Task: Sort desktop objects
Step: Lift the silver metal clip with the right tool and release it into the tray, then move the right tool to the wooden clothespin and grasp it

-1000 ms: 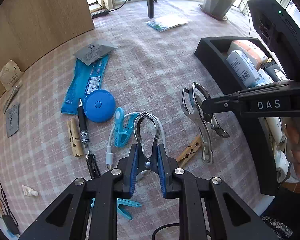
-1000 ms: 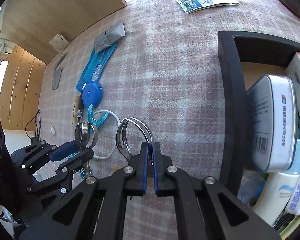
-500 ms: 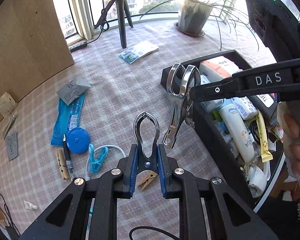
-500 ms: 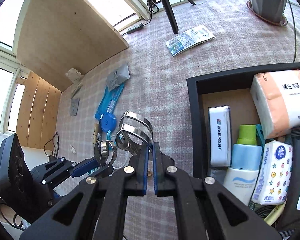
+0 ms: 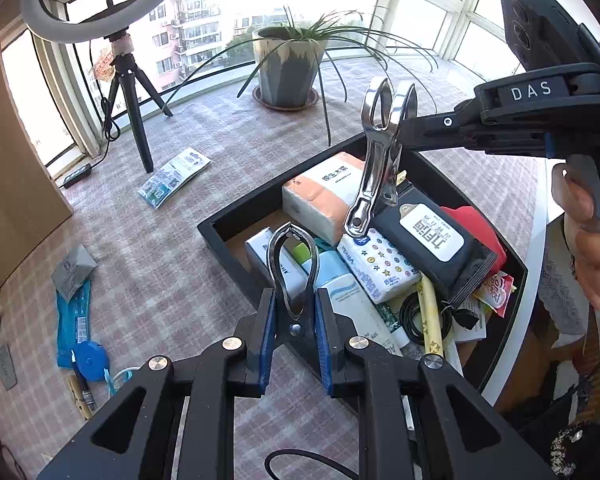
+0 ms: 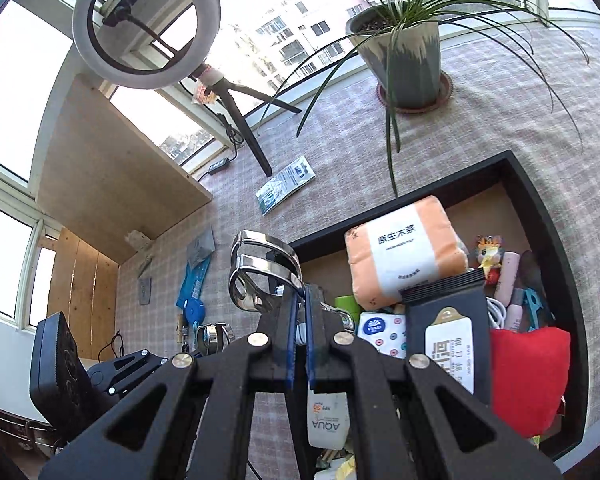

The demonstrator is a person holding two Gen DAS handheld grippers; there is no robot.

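Tray (image 5: 236, 216): we see it already crowded with sorted packs.
Left gripper (image 5: 294, 344): we clamp a metal clip (image 5: 292, 264) above the tray.
Right gripper (image 6: 300, 344): we pinch a second clip (image 6: 256, 280), unreleased.
Cloth (image 5: 172, 272): tape measure (image 5: 92, 360), pouch (image 5: 72, 320) left.

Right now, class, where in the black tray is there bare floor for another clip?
Bare brown floor shows in the black tray's far corner, behind the peach tissue pack. The near half, around the black wipes pack and red pouch, is crowded.
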